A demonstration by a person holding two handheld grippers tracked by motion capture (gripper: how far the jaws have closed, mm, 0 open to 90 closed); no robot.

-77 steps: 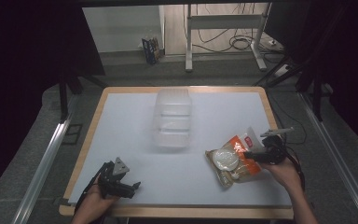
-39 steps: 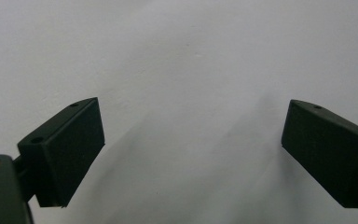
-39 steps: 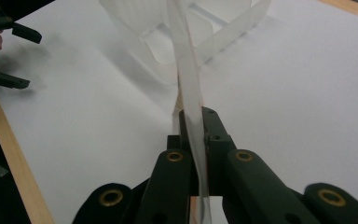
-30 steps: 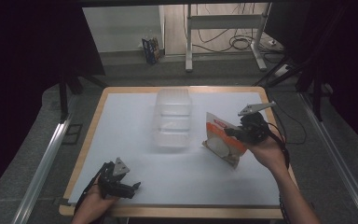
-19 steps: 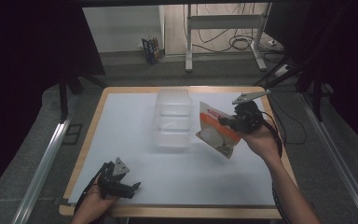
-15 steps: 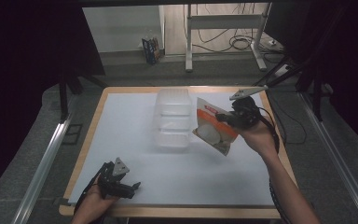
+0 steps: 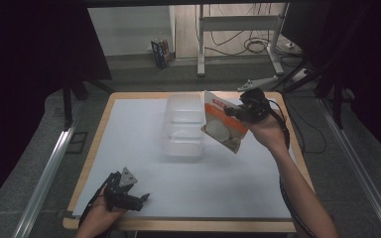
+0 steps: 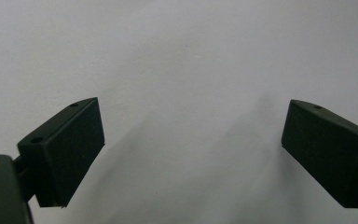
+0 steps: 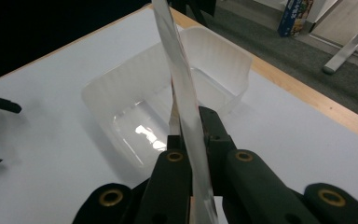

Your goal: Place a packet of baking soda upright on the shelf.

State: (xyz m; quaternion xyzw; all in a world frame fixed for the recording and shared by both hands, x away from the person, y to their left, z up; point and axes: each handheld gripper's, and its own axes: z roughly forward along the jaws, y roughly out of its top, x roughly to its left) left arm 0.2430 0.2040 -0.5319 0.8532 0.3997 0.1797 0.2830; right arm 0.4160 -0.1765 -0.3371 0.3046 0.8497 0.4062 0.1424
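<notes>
High view: the right tool (image 7: pixel 234 112) pinches an orange-and-white printed snack pouch (image 7: pixel 223 128), lifted clear of the white tabletop (image 7: pixel 238 183) just beside a clear ribbed plastic tub (image 7: pixel 183 125). The left tool (image 7: pixel 141 199) rests near the front edge.

Left gripper view: jaws spread wide over bare tabletop.

Right gripper view: jaws pressed together on the pouch's edge (image 9: pixel 186 107), with the tub (image 9: pixel 121 93) beyond.

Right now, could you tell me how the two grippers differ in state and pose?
The left gripper rests low on the table with its jaws open and empty; the right gripper is raised beside the clear bin, shut on an orange pouch. Both are black, hand-held and two-jawed.
</notes>
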